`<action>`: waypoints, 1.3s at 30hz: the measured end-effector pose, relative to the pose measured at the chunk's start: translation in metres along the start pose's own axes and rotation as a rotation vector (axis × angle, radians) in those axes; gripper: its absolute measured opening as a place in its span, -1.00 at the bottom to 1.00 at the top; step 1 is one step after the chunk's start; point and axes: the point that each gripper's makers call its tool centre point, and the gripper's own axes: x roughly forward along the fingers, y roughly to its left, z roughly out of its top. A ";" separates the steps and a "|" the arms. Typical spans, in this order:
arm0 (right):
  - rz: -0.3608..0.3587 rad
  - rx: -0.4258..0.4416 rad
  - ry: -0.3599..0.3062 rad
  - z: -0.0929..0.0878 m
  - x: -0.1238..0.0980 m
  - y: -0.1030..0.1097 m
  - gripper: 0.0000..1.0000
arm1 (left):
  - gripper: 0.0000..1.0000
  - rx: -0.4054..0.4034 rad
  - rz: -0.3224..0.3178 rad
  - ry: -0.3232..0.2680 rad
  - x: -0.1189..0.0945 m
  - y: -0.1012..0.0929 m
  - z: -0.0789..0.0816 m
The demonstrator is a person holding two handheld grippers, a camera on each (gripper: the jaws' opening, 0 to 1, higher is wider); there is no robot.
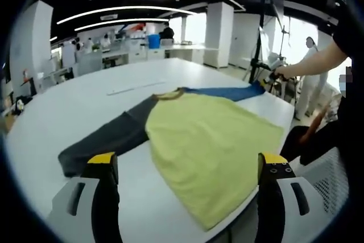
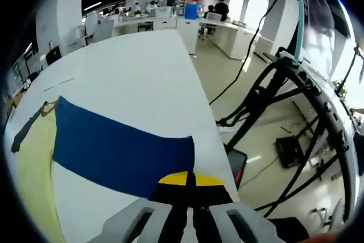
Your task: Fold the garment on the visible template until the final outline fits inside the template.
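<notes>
A T-shirt with a yellow body (image 1: pixel 210 140), a dark grey sleeve (image 1: pixel 108 138) and a blue sleeve (image 1: pixel 227 92) lies flat on the white table (image 1: pixel 85 101). My left gripper (image 1: pixel 187 160) hovers open over the shirt's near hem, jaws wide apart and nothing between them. In the right gripper view, my right gripper (image 2: pixel 190 179) is shut on the cuff end of the blue sleeve (image 2: pixel 119 149), close to the table's edge. The yellow body (image 2: pixel 34 163) lies to its left. The right gripper (image 1: pixel 274 76) also appears at the sleeve's far end, held by a person's arm (image 1: pixel 313 61).
A pale strip (image 1: pixel 136 86) lies on the table beyond the shirt. A white mesh chair (image 1: pixel 327 183) stands at the table's near right edge. A black stand with cables (image 2: pixel 296 112) is on the floor beside the table. Office desks (image 1: pixel 114 55) line the background.
</notes>
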 end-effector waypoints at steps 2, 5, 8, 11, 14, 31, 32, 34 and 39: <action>0.009 0.003 0.003 -0.001 0.000 0.004 -1.00 | 0.98 0.004 -0.001 0.002 0.000 0.000 0.000; 0.025 -0.006 -0.003 0.002 -0.001 0.011 -1.00 | 0.98 0.005 -0.002 0.003 -0.001 -0.001 -0.001; 0.044 -0.001 -0.020 0.007 -0.001 0.018 -1.00 | 0.98 0.007 -0.004 0.009 -0.001 -0.001 -0.003; 0.069 -0.012 -0.033 0.012 -0.002 0.028 -1.00 | 0.98 0.011 -0.006 0.011 0.000 -0.002 -0.003; 0.087 -0.008 -0.044 0.017 -0.004 0.035 -1.00 | 0.98 0.011 -0.006 0.007 -0.001 -0.003 -0.002; 0.186 -0.035 -0.100 0.047 -0.015 0.078 -1.00 | 0.98 0.015 -0.004 0.008 -0.002 -0.005 -0.004; 0.190 -0.037 -0.102 0.049 -0.015 0.081 -1.00 | 0.98 0.017 -0.004 0.008 -0.002 -0.005 -0.004; 0.197 -0.041 -0.100 0.051 -0.015 0.086 -1.00 | 0.98 0.018 -0.003 0.009 -0.002 -0.005 -0.004; 0.230 -0.042 -0.124 0.062 -0.016 0.100 -1.00 | 0.98 0.020 0.002 0.013 -0.002 -0.004 -0.005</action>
